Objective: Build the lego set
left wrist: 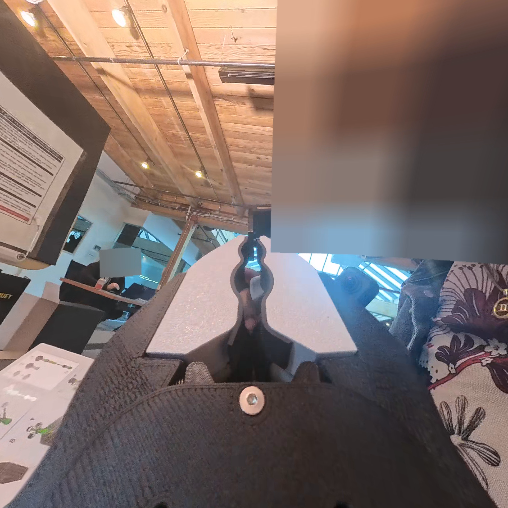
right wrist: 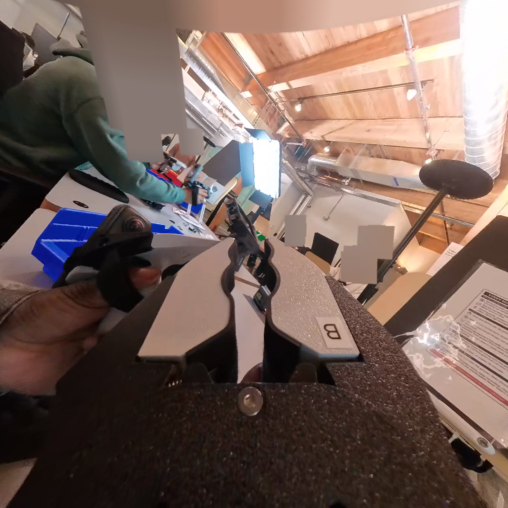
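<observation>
Your left gripper point(left wrist: 252, 248) pinches a small black lego piece point(left wrist: 250, 242) at its tips. Your right gripper point(right wrist: 248, 244) is a little open, tips beside a black lego part point(right wrist: 242, 233) (touching? cannot tell).

The left gripper point(left wrist: 252, 248) is tilted up toward a wooden ceiling point(left wrist: 170, 90), its jaws nearly closed on a small black piece point(left wrist: 251, 247). An instruction booklet point(left wrist: 33, 384) is seen lower left.
</observation>
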A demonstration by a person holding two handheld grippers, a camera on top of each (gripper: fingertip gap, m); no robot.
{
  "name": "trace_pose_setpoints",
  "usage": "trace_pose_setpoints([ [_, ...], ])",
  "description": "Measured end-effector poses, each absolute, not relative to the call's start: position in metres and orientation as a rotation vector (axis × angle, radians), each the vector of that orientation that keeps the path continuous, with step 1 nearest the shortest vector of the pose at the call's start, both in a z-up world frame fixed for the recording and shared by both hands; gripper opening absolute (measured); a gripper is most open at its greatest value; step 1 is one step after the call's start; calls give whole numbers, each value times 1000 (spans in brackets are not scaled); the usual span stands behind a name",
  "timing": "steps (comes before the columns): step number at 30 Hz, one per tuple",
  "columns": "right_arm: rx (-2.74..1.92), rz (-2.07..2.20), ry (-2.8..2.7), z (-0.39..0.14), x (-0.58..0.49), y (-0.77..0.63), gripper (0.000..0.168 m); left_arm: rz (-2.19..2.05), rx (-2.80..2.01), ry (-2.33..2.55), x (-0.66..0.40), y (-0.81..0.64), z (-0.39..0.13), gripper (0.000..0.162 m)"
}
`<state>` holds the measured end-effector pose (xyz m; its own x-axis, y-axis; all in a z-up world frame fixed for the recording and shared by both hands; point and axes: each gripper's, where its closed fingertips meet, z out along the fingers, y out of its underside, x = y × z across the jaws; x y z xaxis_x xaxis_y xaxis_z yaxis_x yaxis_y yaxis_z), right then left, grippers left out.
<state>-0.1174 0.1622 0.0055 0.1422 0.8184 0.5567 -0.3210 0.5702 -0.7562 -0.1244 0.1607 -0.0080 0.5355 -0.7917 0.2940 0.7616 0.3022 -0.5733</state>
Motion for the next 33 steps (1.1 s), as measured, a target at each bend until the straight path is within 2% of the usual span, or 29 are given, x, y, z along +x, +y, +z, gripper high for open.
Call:
trace_pose_setpoints([
  [4, -512, 874, -1136, 7, -118, 159, 10, -1029, -726, 48, -123, 159, -8, 5],
  [17, -569, 912, -1044, 7, -122, 159, 10, -1035, -696, 18, -129, 158, -8, 5],
  [21, -548, 885, -1092, 5, -121, 164, 16, -1080, -685, -4, -132, 158, -9, 5],
  [33, -498, 810, -1167, 2, -124, 163, 8, -1076, -704, 8, -129, 160, -11, 5],
])
